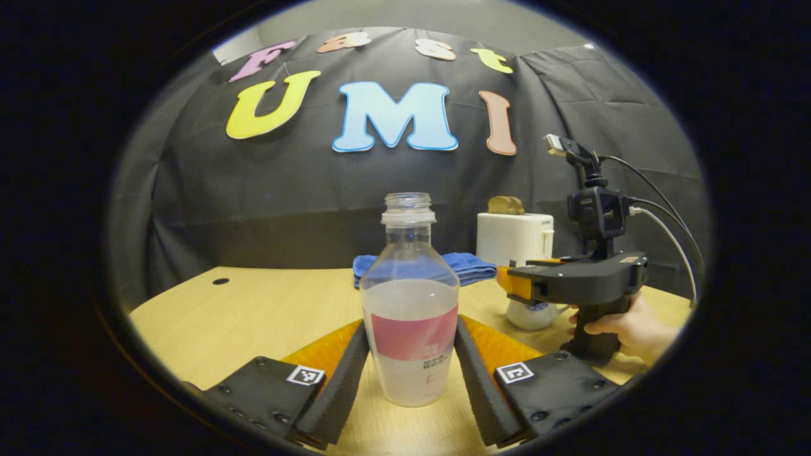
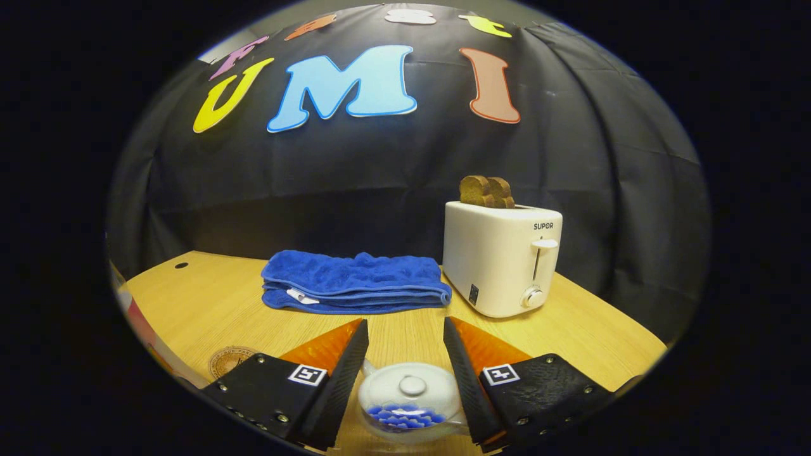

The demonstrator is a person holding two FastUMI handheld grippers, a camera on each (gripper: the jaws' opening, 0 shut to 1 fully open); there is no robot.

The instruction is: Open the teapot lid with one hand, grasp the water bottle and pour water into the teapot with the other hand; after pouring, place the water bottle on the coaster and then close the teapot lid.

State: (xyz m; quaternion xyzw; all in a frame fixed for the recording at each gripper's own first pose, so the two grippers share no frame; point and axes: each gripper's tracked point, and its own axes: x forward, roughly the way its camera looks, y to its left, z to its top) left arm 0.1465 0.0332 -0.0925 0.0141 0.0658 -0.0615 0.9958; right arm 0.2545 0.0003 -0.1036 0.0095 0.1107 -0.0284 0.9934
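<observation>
An uncapped clear water bottle [image 1: 410, 354] with a pink label, about half full, stands on the wooden table [image 1: 253, 316]. My left gripper [image 1: 410, 323] is open, with a finger close along each side of the bottle; I cannot tell if they touch it. In the right gripper view a white teapot [image 2: 408, 405] with a blue pattern sits low between the fingers, its lid [image 2: 412, 384] on. My right gripper [image 2: 405, 323] is open just above it, held by a hand [image 1: 624, 329]. A round coaster [image 2: 229, 361] lies to the left of the teapot.
A folded blue towel [image 2: 355, 282] lies at the back of the table, with a white toaster [image 2: 500, 259] holding toast to its right. The black cloth wall stands close behind them. A small hole [image 2: 181, 265] marks the table's far left.
</observation>
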